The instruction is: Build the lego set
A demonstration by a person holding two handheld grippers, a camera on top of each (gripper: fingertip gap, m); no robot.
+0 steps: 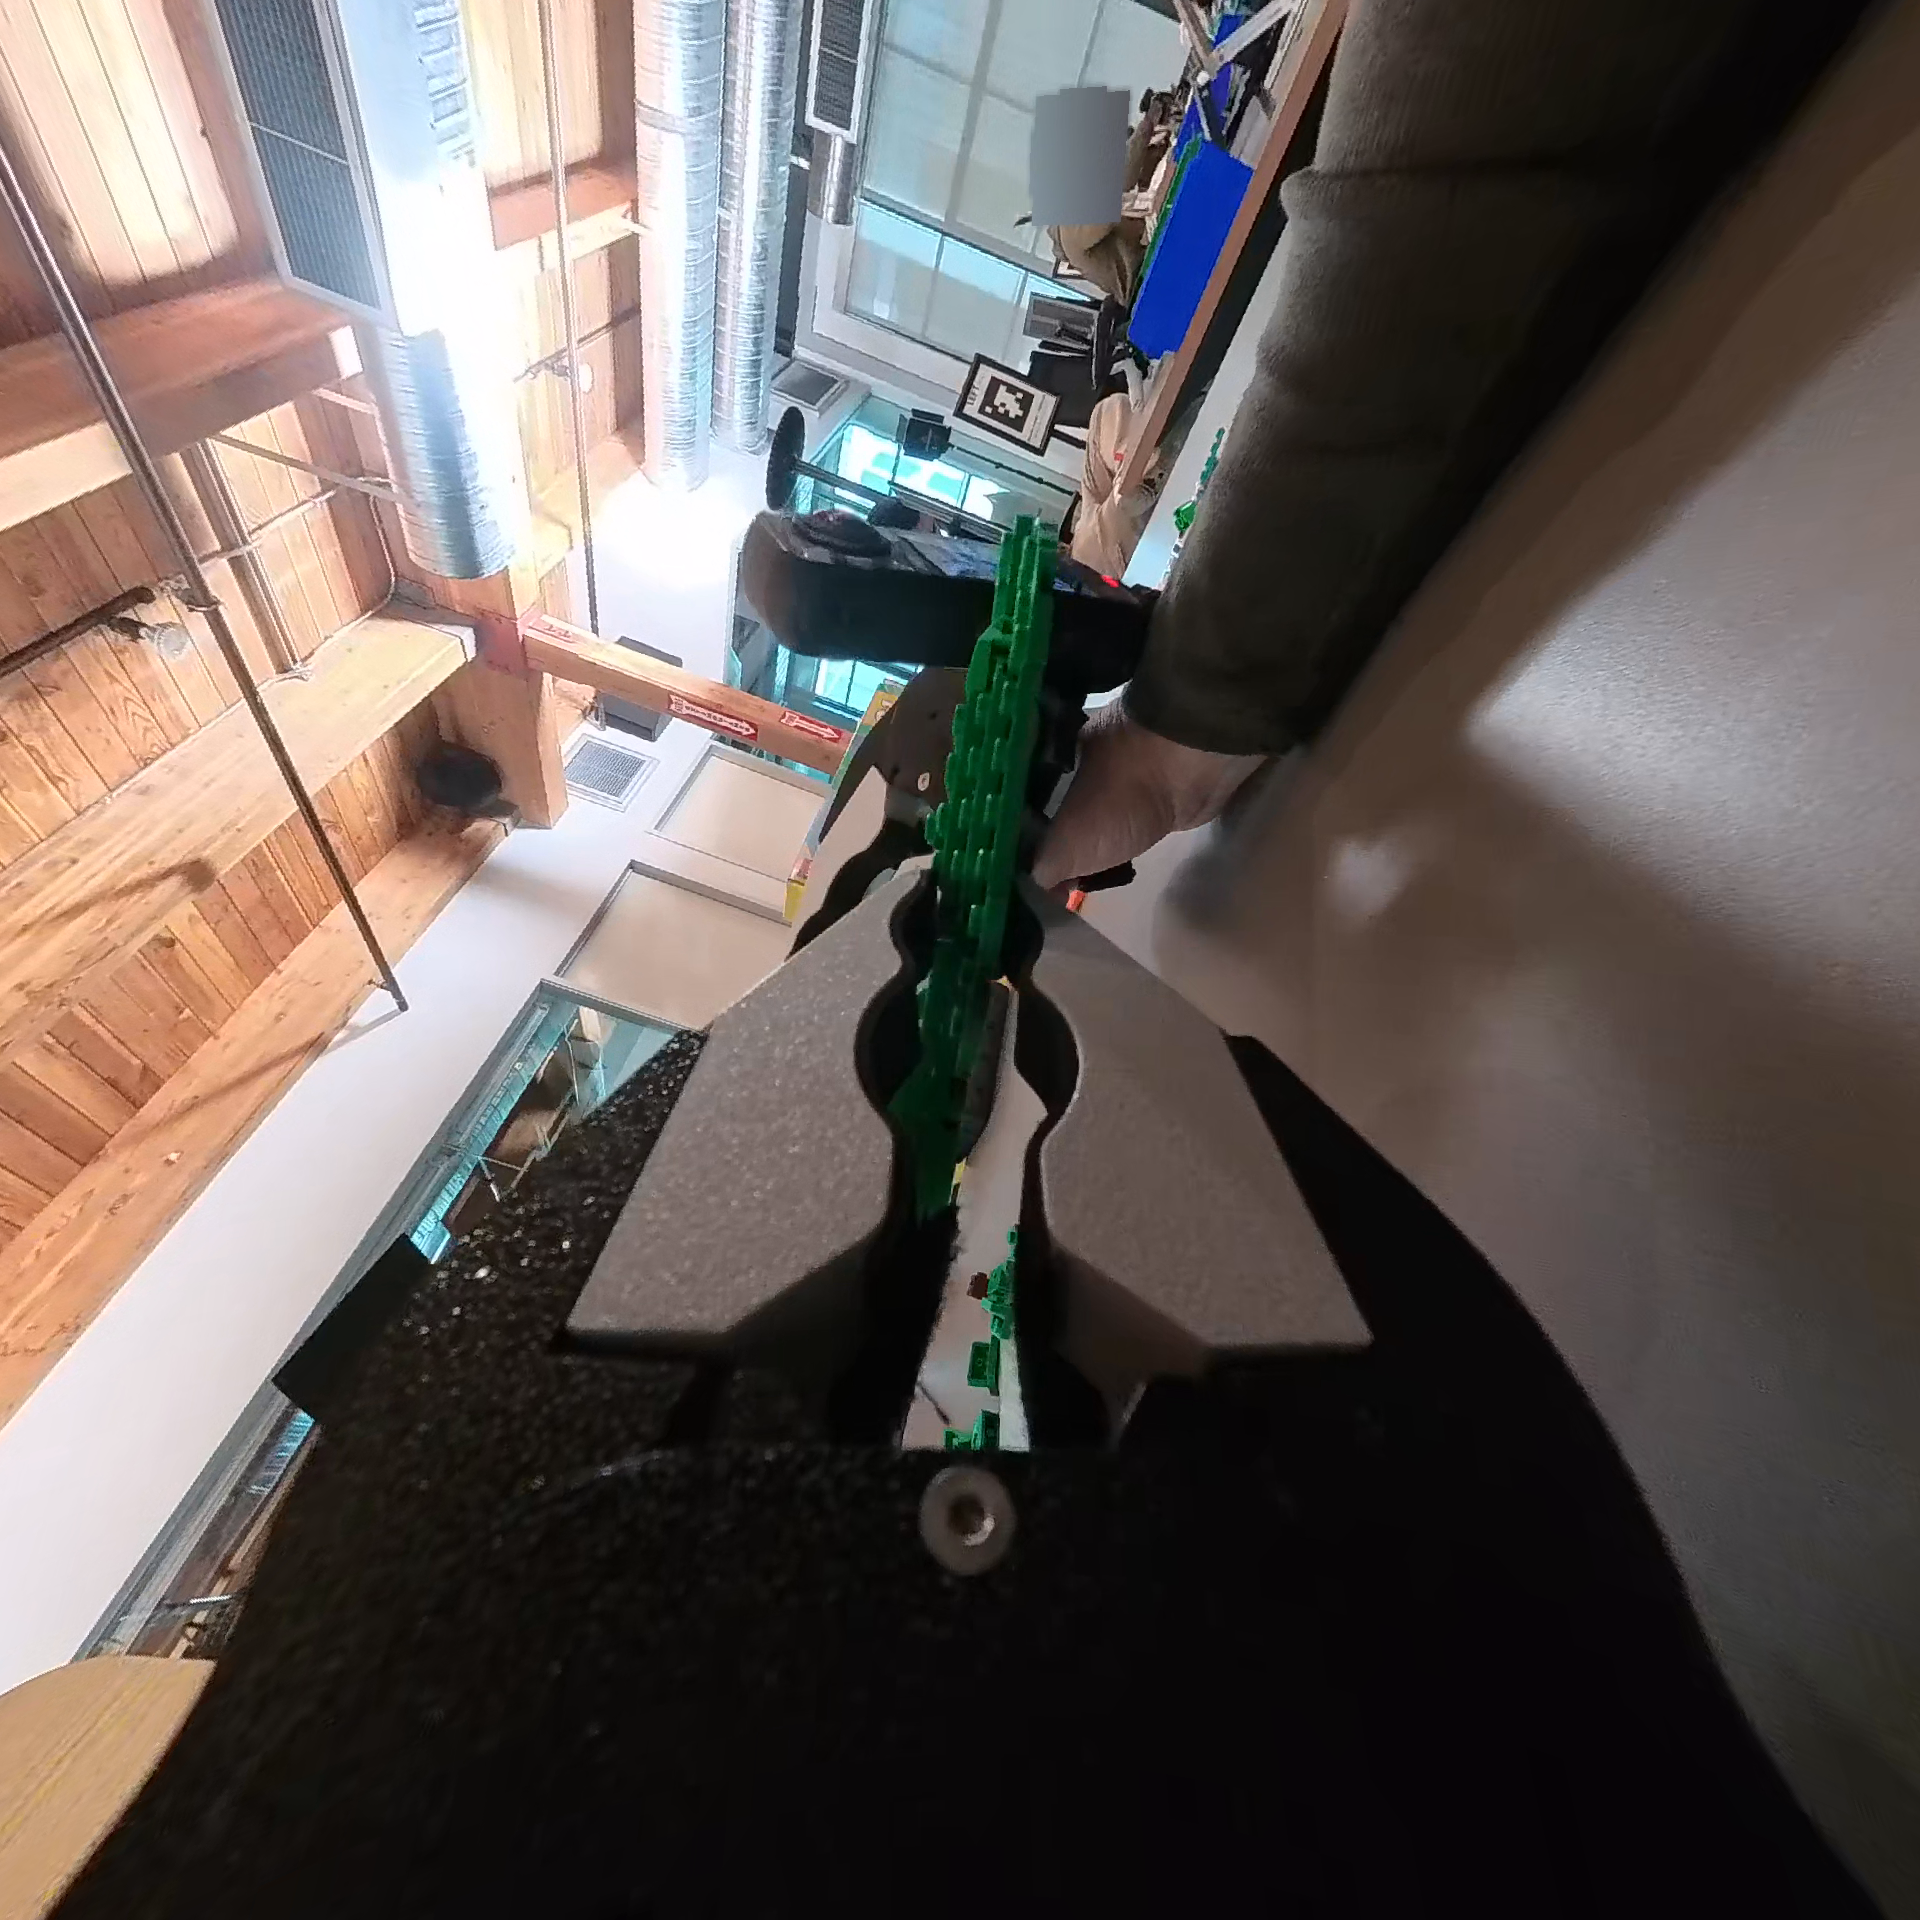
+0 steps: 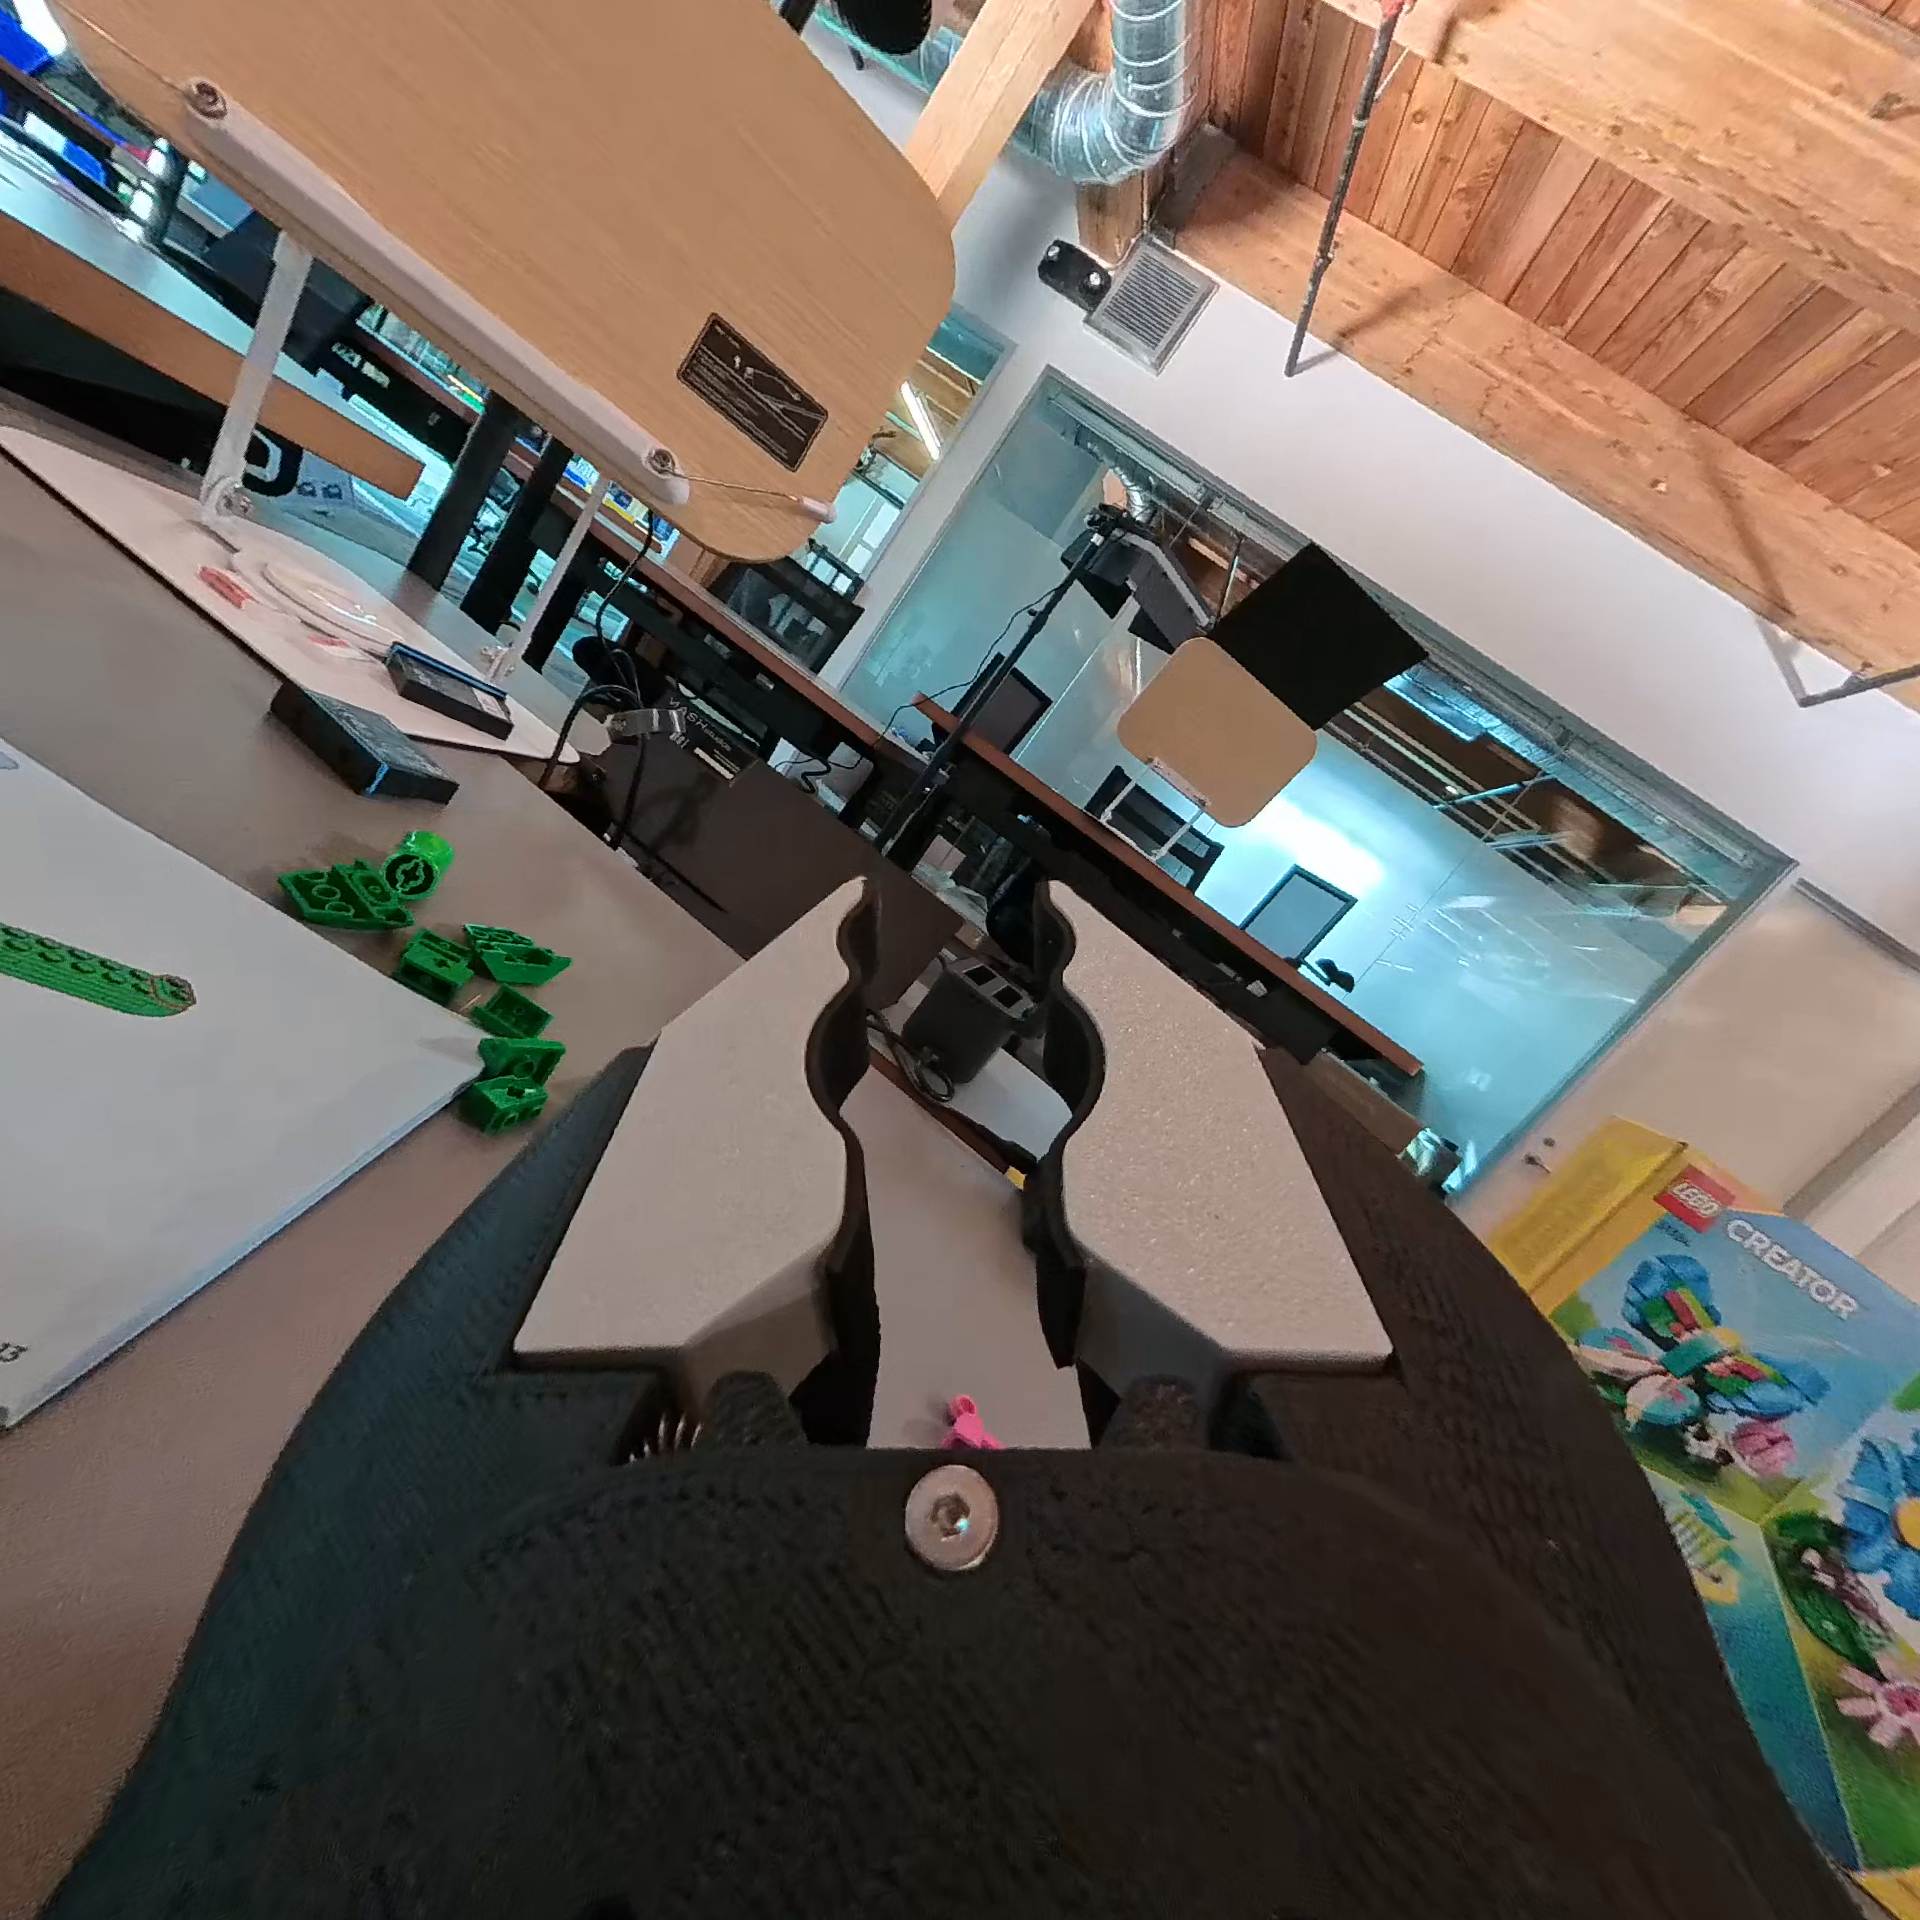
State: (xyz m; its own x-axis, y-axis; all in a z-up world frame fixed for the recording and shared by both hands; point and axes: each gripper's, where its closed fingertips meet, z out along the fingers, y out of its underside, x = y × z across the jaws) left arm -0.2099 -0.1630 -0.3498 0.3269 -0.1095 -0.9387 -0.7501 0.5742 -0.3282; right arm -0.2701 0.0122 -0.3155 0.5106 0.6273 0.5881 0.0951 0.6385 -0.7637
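A long green studded lego assembly (image 1: 987,831) stands edge-on, raised off the table. Loose green lego pieces (image 2: 488,987) lie scattered on the table's left.

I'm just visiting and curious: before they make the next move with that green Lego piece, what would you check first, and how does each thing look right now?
1. Left gripper shut on the green plate assembly: ok.
2. Plate held firmly, not slipping: cannot tell.
3. Right gripper open and holding nothing, free to fetch a piece: ok.
4. Loose green bricks lying on the table in view of the right gripper: ok.
5. Instruction booklet lying on the table beside the bricks: ok.
6. Which brick goes on next: cannot tell.
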